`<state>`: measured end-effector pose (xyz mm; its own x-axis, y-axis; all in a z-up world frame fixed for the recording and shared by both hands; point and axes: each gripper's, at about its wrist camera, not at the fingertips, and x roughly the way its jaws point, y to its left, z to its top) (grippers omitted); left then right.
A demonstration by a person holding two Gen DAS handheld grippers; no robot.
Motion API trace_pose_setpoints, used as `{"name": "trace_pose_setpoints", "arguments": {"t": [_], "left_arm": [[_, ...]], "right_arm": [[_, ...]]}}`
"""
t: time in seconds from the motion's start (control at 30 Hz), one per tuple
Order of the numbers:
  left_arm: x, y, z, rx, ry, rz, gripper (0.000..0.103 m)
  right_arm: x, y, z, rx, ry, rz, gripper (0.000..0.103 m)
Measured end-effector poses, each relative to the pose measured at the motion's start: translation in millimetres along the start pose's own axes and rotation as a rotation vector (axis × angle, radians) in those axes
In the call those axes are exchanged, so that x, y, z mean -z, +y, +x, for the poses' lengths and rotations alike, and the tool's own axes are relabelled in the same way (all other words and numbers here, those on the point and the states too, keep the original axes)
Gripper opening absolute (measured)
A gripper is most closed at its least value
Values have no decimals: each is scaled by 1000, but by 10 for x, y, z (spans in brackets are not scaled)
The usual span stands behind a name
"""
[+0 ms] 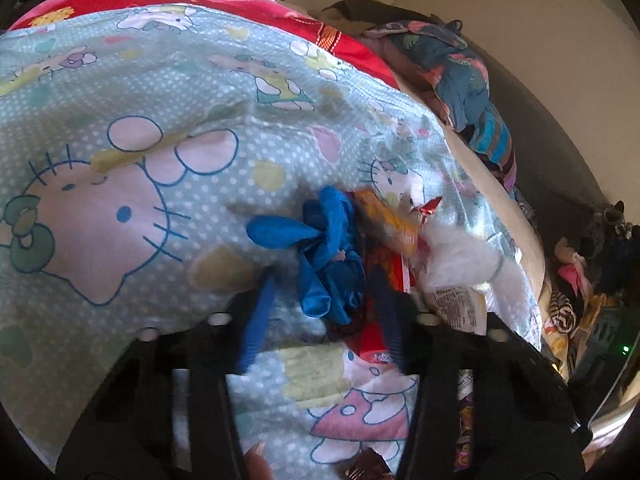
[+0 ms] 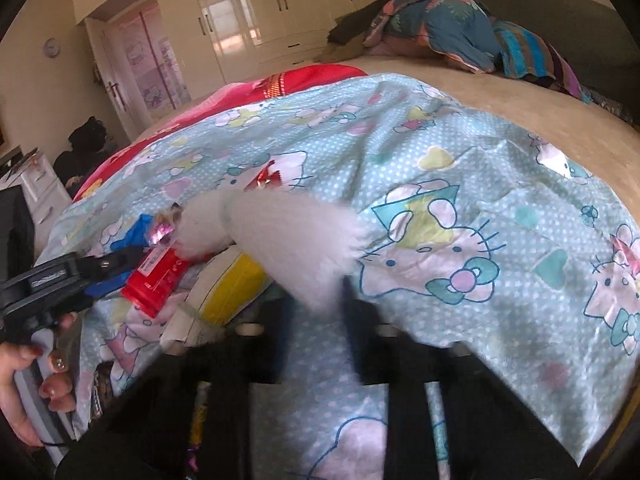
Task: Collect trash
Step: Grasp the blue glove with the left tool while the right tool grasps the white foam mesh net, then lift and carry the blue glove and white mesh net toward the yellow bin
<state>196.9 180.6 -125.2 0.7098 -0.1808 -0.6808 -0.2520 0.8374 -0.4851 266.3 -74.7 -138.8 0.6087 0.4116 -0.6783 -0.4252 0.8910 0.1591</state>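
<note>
- The landmark is the Hello Kitty sheet (image 1: 120, 128), pale blue with white dots, spread over the bed; the trash lies in a small heap near its right edge in the left wrist view.
- Leftmost in the heap, a crumpled blue glove (image 1: 320, 248) lies on the sheet, its fingers splayed.
- The left gripper (image 1: 324, 308) stands spread wide over the sheet, its blue-padded fingers on either side of the glove's near end, nothing pinched between them.
- Just right of the glove, an orange and yellow wrapper (image 1: 390, 222) lies on the sheet, with a red wrapper (image 1: 370, 340) below it, under the gripper's right finger.
- Further right, a white fluffy wad (image 1: 460, 258) rests near the sheet's edge, a printed white label (image 1: 456, 304) just below it.
- In the right wrist view, the same white wad (image 2: 288, 240) sits at the fingertips of the right gripper (image 2: 316, 304); blur hides whether the jaws clamp it, so I cannot tell.
- Beyond the sheet's far right, a folded dark floral blanket (image 2: 440, 28) lies on the bare beige mattress (image 2: 520, 108).
</note>
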Motion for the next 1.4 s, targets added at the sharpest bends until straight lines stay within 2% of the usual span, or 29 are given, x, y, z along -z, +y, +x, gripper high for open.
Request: {"name": "trace_pose_setpoints", "arguments": {"t": [0.07, 0.17, 0.27, 0.43, 0.6, 0.73, 1.4], "left_arm": [[22, -5, 4, 7, 6, 5, 17], [58, -12, -25, 16, 5, 13, 9], [109, -21, -108, 26, -8, 16, 6], [229, -85, -339, 51, -49, 30, 5], [355, -244, -631, 51, -104, 109, 5], [375, -346, -865, 80, -142, 146, 5], [460, -821, -1320, 183, -180, 246, 5]], "right_arm": [[32, -2, -66, -7, -14, 4, 8], [73, -18, -187, -7, -33, 11, 8], [127, -58, -316, -6, -49, 26, 8], [189, -122, -502, 4, -76, 44, 8], [231, -162, -668, 18, -102, 46, 7], [259, -157, -774, 25, -113, 43, 7], [274, -178, -1400, 34, -194, 62, 7]]}}
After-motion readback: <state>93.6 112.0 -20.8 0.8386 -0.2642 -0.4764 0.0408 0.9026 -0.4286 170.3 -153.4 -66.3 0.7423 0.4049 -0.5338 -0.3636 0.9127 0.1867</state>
